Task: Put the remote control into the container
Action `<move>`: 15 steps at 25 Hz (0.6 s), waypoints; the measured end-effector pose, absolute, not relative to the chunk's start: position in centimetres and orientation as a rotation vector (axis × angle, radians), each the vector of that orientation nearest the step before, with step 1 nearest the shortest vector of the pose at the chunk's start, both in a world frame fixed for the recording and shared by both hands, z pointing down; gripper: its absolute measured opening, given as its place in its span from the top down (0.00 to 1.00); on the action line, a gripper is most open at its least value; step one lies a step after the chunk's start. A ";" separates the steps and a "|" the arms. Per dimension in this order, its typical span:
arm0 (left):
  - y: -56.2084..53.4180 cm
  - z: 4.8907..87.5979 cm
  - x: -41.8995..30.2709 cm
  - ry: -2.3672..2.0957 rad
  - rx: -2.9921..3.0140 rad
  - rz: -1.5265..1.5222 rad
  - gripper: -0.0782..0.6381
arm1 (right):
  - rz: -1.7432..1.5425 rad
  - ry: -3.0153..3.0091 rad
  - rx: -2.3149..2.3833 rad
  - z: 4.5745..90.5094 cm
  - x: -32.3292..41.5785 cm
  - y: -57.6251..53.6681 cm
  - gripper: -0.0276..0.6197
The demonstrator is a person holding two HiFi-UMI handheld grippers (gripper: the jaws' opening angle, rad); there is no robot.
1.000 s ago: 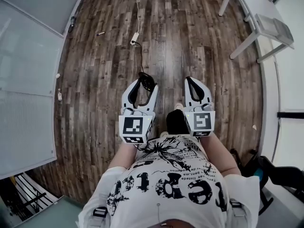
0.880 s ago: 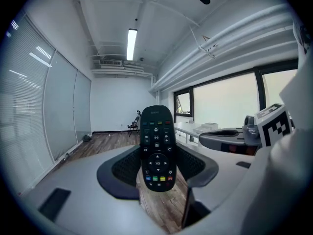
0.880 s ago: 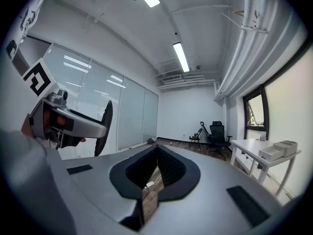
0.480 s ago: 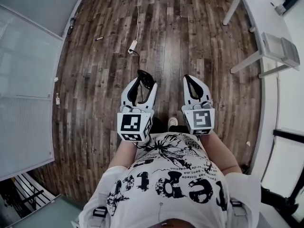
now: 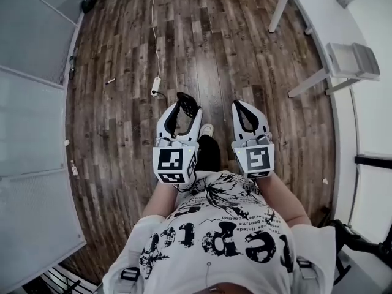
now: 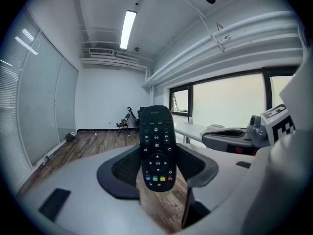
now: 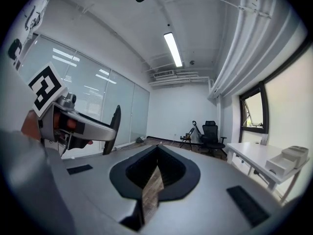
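- Open wood floor (image 5: 214, 35) stretches ahead of the standing person, edged by a glass partition (image 5: 30, 115) on the left and a white table (image 5: 318, 17) on the right.
- The left gripper (image 5: 184, 106) pinches a black remote control (image 6: 156, 153) upright between its jaws, buttons facing the holder.
- The right gripper (image 5: 243, 110) is pressed together, empty.
- The lettering at the remote's top is too small to read.
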State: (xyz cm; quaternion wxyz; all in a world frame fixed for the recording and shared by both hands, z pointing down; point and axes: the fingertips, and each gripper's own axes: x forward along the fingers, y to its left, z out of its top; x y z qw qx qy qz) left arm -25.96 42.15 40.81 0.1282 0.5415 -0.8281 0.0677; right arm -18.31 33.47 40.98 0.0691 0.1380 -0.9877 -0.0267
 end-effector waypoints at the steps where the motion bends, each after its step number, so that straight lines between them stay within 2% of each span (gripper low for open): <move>1: 40.5 40.8 -27.3 -2.384 1.611 0.196 0.57 | -0.097 -2.966 0.445 40.9 -19.4 32.3 0.95; 10: 27.7 39.5 -39.0 -2.201 1.885 0.219 0.57 | -0.122 -2.908 0.720 39.0 -30.2 21.1 0.95; 15: 22.5 40.3 -43.2 -2.129 1.923 0.218 0.57 | -0.065 -2.871 0.825 39.2 -32.9 16.3 0.95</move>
